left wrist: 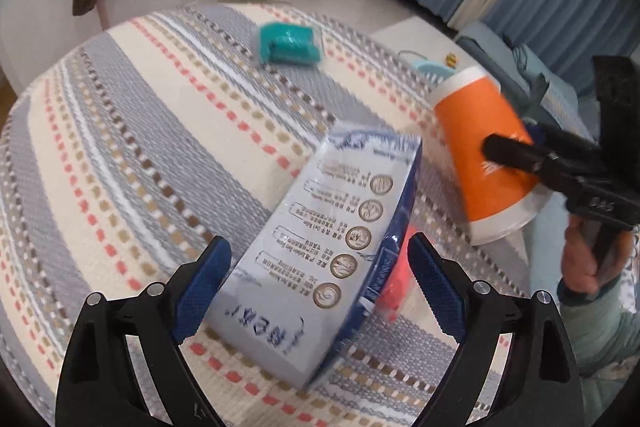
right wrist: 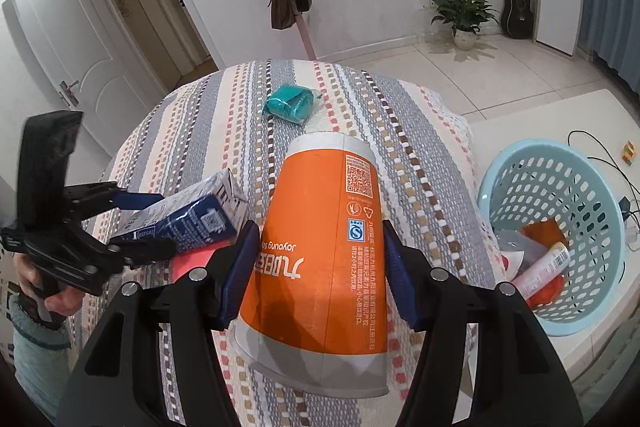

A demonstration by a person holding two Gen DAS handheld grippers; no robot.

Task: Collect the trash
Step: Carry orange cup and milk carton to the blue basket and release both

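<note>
Nearest, the right gripper (right wrist: pixel 316 275) clamps an orange paper cup (right wrist: pixel 320 259), lifted and tilted above the striped tablecloth (left wrist: pixel 120 131) near its basket-side edge. Beside that edge stands a pale blue basket (right wrist: pixel 560 187) already holding trash. Next, the left gripper (left wrist: pixel 320 283) stands wide apart around a blue carton (left wrist: pixel 320 255), its pads not pressing. Smallest, a teal packet (left wrist: pixel 288 45) lies toward the far edge.

Through my cameras both grippers looked alike: the left gripper (left wrist: pixel 319 291) and right gripper (right wrist: pixel 316 271) had angular black frames, round silver screws at the joints, and blue textured pads (left wrist: pixel 200 291). A pale green knitted sleeve (left wrist: pixel 600 327) covered the wrist.
</note>
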